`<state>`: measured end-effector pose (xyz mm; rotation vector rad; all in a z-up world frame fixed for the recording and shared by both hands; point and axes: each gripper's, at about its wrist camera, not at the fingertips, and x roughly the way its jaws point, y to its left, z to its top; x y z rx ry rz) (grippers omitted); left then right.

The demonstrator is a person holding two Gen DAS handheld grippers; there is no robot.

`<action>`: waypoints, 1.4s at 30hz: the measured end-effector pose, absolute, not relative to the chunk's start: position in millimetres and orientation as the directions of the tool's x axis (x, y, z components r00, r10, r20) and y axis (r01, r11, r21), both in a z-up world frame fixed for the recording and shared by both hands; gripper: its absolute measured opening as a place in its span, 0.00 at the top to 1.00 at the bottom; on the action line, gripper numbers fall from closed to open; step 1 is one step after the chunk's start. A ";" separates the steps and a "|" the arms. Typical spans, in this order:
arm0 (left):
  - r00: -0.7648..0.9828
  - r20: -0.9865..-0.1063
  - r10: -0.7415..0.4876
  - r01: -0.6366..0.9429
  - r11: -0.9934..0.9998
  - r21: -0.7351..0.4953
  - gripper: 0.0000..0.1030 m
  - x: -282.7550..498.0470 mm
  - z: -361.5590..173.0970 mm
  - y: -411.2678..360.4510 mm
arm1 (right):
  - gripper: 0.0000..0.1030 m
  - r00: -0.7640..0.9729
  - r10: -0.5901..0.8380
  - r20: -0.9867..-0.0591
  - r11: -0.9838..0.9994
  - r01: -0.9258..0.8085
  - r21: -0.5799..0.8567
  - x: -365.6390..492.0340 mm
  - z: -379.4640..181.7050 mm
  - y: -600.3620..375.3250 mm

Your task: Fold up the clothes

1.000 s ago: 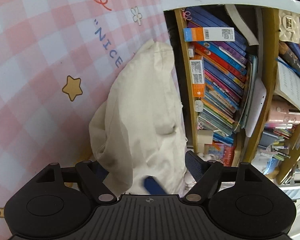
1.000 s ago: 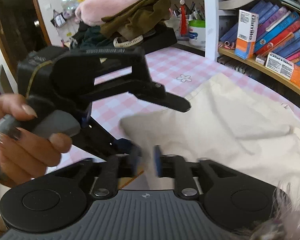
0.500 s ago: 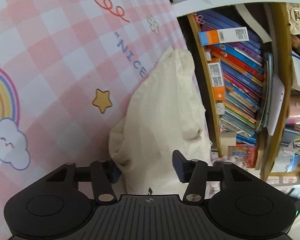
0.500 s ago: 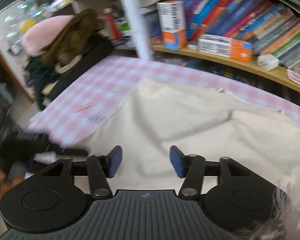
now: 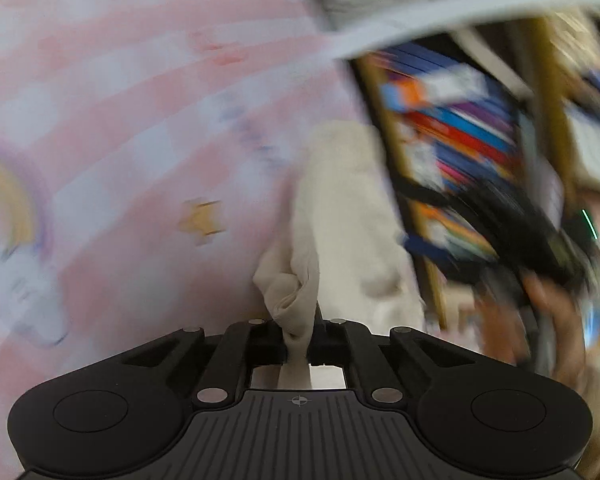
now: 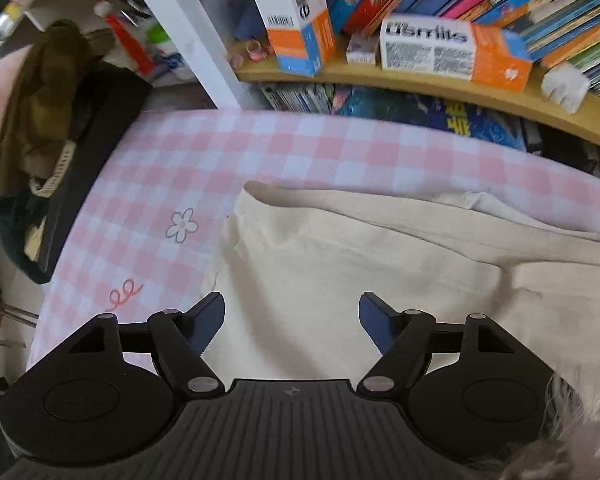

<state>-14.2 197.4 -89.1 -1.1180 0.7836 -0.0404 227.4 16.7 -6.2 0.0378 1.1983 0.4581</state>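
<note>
Left wrist: left claw (image 5: 298,344) closing on cream garment (image 5: 340,216).

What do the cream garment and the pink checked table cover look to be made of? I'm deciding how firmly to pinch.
The cream garment looks like a soft matte woven fabric, perhaps cotton: it creases and bunches where the left tool pinches it. The pink checked table cover lies flat and smooth with printed motifs, possibly coated cloth or vinyl; the pictures leave that open.

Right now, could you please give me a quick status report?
Left tool closing, pinching cream cotton garment. Right tool opening above it, nothing between. Pink checked tablecloth unobstructed.
</note>
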 end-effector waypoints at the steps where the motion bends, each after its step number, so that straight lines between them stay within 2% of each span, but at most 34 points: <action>1: 0.740 -0.536 -0.407 -0.296 0.519 -0.802 0.94 -11.8 -79.9 191.8 | 0.30 0.273 0.350 -0.896 0.910 -0.325 0.256 231.9 -7.5 23.0; 5: 0.736 -0.544 -0.402 -0.131 0.704 -0.698 0.94 -4.5 -51.8 167.5 | 0.29 0.225 0.310 -0.924 0.906 -0.365 0.215 245.4 -9.2 51.7; 9: 0.725 -0.563 -0.398 -0.041 0.791 -0.611 0.94 -4.0 -43.9 151.1 | 0.26 0.190 0.269 -0.944 0.890 -0.425 0.168 253.2 -6.5 76.6; 15: 0.715 -0.558 -0.421 0.043 0.823 -0.566 0.94 -1.9 -39.4 135.0 | 0.26 0.168 0.212 -0.963 0.868 -0.485 0.106 259.3 -10.4 103.3; 25: 0.704 -0.560 -0.437 0.095 0.839 -0.535 0.94 3.0 -38.3 124.8 | 0.35 0.144 0.109 -0.984 0.827 -0.563 0.009 254.2 -33.7 144.6; 27: 0.704 -0.559 -0.438 0.106 0.844 -0.527 0.94 3.7 -38.6 123.0 | 0.42 0.147 0.070 -0.987 0.819 -0.573 -0.028 253.5 -40.5 150.5; 29: 0.701 -0.559 -0.443 0.117 0.844 -0.523 0.94 2.6 -38.3 121.7 | 0.59 0.137 0.047 -0.989 0.820 -0.571 -0.040 253.6 -47.1 149.5; 31: 0.699 -0.557 -0.448 0.135 0.848 -0.513 0.94 -0.2 -36.4 120.0 | 0.89 0.125 0.029 -0.992 0.820 -0.570 -0.048 253.7 -50.5 144.7; 33: 0.706 -0.547 -0.449 0.162 0.855 -0.493 0.94 -3.9 -31.3 116.3 | 0.92 0.118 0.057 -0.991 0.824 -0.567 -0.020 253.9 -45.3 135.2; 42: 0.721 -0.471 -0.508 0.319 0.847 -0.425 0.94 -10.2 5.0 72.6 | 0.93 0.229 0.237 -0.944 0.854 -0.513 0.090 243.4 28.3 52.8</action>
